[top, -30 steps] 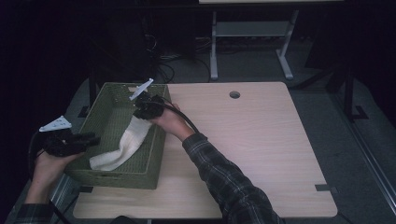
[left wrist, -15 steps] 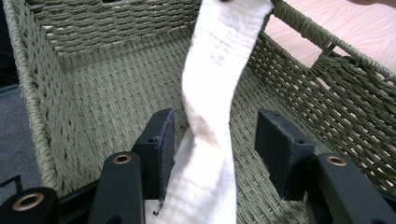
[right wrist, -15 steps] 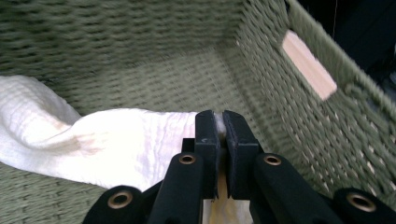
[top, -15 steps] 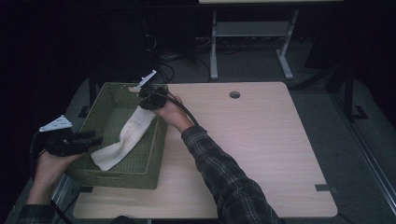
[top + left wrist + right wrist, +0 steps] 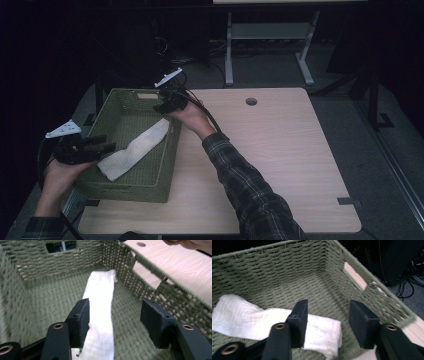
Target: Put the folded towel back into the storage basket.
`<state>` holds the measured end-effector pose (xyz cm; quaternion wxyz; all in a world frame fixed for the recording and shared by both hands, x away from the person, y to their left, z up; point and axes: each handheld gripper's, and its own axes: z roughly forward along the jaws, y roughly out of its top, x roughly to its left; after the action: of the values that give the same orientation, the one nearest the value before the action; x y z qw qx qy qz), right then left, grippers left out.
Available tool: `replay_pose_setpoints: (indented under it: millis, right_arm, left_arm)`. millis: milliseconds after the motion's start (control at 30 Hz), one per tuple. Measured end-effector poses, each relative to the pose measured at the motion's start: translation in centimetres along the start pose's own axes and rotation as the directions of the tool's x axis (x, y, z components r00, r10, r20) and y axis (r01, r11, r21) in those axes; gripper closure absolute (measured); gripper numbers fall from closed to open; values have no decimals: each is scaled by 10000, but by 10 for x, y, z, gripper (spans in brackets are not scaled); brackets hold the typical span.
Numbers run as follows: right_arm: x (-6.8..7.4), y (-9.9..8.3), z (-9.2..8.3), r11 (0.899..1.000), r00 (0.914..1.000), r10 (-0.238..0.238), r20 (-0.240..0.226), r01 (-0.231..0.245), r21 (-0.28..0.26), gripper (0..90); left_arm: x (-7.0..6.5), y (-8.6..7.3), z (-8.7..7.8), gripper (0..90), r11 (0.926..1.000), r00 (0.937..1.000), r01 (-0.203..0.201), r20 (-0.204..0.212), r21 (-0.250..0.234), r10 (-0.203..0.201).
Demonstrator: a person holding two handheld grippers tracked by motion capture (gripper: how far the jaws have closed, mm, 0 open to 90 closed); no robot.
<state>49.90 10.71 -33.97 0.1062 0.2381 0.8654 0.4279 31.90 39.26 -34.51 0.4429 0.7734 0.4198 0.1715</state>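
Folded white gauzy cloth (image 5: 132,150) in rectangular olive woven-cord basket (image 5: 150,182)

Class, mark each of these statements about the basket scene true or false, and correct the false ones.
1. The white cloth lies inside the green woven basket. True.
2. The right gripper is clamped on the cloth. False: its jaws have just been opening and stand apart above the cloth's end, pressing nothing.
3. The basket sits at the right end of the table. False: it sits at the left end.
4. The left gripper has its jaws apart, with the cloth running past one of them. True.
5. The cloth is rolled into a ball. False: it lies as a long folded strip.
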Motion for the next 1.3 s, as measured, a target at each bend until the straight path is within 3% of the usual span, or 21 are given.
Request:
replay_pose_setpoints:
  millis: [133,333,433,867,1033,1300]
  right_arm:
    - [-8,-6,-18,9993,9995,328,-21,-329,-199,451]
    - [-17,-19,-45,9987,9994,301,191,-293,-411,423]
    - [-21,-27,-59,9978,9984,527,220,-517,-420,403]
    - [-47,-72,-120,9952,9954,780,551,-744,-636,325]
    - [-51,-91,-139,9946,9930,885,777,-840,-602,307]
    - [-53,-133,-173,9901,9890,1239,811,-1178,-759,248]
  left_arm:
    - [-12,11,8,374,10000,10000,-13,91,-98,13]
    - [-32,31,22,343,9998,9996,-155,220,-157,158]
    - [-42,40,29,325,9996,9992,-239,329,-181,245]
    - [-92,78,73,220,9976,9958,-691,596,-81,695]
    - [-110,86,87,196,9957,9929,-927,750,25,922]
    - [-153,95,117,193,9880,9804,-1544,1244,40,1527]
